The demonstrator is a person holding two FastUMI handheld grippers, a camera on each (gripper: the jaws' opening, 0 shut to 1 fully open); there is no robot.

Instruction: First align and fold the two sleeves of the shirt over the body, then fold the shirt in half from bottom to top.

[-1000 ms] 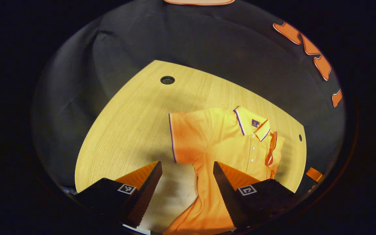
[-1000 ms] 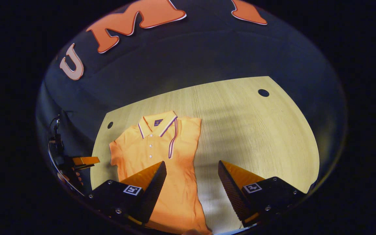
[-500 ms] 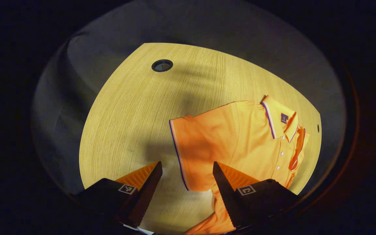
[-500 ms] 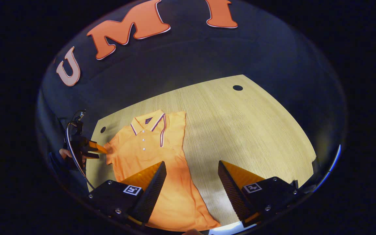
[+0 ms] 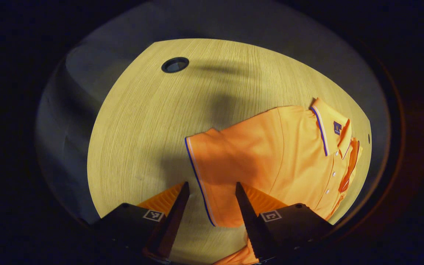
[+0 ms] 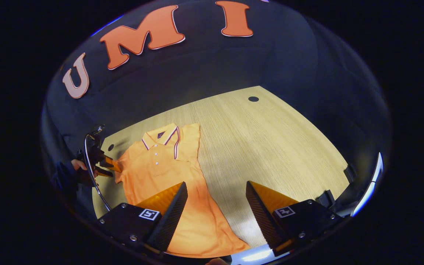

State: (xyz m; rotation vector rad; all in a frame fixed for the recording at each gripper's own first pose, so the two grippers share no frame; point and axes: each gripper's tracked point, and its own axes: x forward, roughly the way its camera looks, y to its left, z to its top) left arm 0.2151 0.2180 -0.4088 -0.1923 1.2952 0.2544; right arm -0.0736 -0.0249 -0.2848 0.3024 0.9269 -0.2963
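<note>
Flat on grained wooden table (image 6: 271,147), knit polo shirt (image 6: 160,173) with piped collar.

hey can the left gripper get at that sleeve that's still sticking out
Probably yes: the left gripper is open with the unfolded sleeve's trimmed hem between its fingers, nothing blocking on the table.

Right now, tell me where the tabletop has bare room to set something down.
The widest bare patch of the table runs from the shirt out to the far grommet hole. More bare wood lies between the unfolded sleeve and the other grommet hole. It is crowded at that sleeve's cuff, where the left gripper straddles it.
</note>
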